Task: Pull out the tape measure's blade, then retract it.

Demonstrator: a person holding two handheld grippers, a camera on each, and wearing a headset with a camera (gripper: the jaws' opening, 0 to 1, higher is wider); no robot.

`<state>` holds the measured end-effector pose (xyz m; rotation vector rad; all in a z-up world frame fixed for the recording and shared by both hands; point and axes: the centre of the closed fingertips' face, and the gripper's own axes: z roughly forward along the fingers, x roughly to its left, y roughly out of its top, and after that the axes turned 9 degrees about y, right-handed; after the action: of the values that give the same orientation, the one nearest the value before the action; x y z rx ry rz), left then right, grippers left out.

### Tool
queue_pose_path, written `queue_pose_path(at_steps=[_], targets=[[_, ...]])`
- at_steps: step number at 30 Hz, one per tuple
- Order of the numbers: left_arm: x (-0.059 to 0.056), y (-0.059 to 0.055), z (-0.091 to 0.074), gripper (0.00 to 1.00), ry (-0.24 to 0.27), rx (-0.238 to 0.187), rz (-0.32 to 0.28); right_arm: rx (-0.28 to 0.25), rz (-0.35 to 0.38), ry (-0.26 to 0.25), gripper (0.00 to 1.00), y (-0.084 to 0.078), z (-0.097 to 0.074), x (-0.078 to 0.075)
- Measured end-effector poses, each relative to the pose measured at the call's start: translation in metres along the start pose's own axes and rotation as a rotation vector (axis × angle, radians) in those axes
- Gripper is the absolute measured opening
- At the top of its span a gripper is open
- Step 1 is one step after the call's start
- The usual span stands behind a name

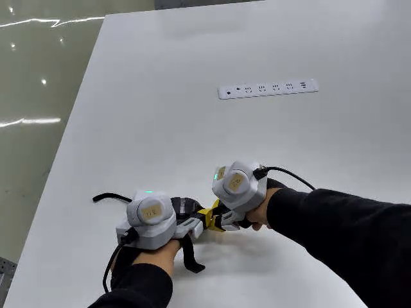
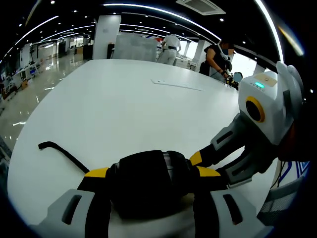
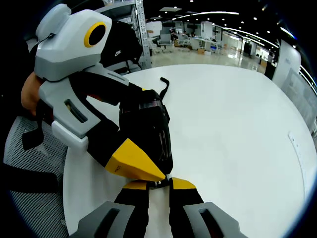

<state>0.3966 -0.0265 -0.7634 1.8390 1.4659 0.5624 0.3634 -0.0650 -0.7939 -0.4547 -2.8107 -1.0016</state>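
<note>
The black tape measure (image 1: pixel 183 206) lies on the white table (image 1: pixel 192 109) near its front edge. My left gripper (image 1: pixel 196 221) is shut on its body, with the case (image 2: pixel 148 183) filling the space between the yellow-tipped fingers (image 2: pixel 96 172). From the right, my right gripper (image 1: pixel 221 221) meets it head-on. In the right gripper view the right gripper (image 3: pixel 159 184) is shut on the small tip of the blade at the case's mouth, just below the tape measure (image 3: pixel 146 124). No length of blade shows outside the case. A black wrist strap (image 2: pixel 59 151) trails off to the left.
A white power strip (image 1: pixel 268 88) lies farther back on the table. The table's left edge (image 1: pixel 77 115) borders a shiny floor. A mesh chair (image 3: pixel 29 148) is close behind the left gripper. People (image 2: pixel 171 47) stand far beyond the table.
</note>
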Motion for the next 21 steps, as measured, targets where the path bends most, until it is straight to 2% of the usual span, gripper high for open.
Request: queue_pose_path(at_steps=[9,13,21], targets=[[-0.0004,0.0003,0.0,0.62,-0.006,-0.006,-0.002,0.008,-0.012,-0.03,0.12,-0.0004,-0.0004,0.0011],[-0.0005,-0.0001,-0.0002,0.62,-0.012,0.01,-0.006,-0.007,0.0,-0.031,0.12,0.0011,-0.0034,0.0013],[0.0013,0.0043,-0.0052,0.61,-0.024,0.007,-0.022,-0.029,0.018,-0.039,0.13,0.0049,-0.0076,0.0008]])
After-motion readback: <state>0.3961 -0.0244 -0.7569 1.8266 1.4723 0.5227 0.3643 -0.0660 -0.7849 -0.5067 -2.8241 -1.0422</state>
